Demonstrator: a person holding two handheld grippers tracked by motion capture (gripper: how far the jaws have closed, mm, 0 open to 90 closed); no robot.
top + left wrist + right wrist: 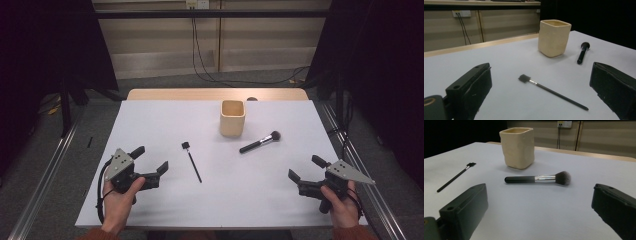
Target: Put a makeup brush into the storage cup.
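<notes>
**Both brushes flat on the table, grippers empty**

Your thin brush [192, 161] lies flat just ahead of your left gripper [151, 160], well left of the cream cup [232, 118]. The powder brush [259, 142] lies beside the cup, ahead of your right gripper [306, 168]. Each gripper's jaws stand wide apart, holding nothing. Both hover low over the white table [240, 195] near its front corners, aimed inward.

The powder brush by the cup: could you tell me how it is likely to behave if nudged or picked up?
The powder brush has a round handle, so it may roll. Its glossy surface might slip between flat jaws. The bristles look soft and would probably squash.
</notes>
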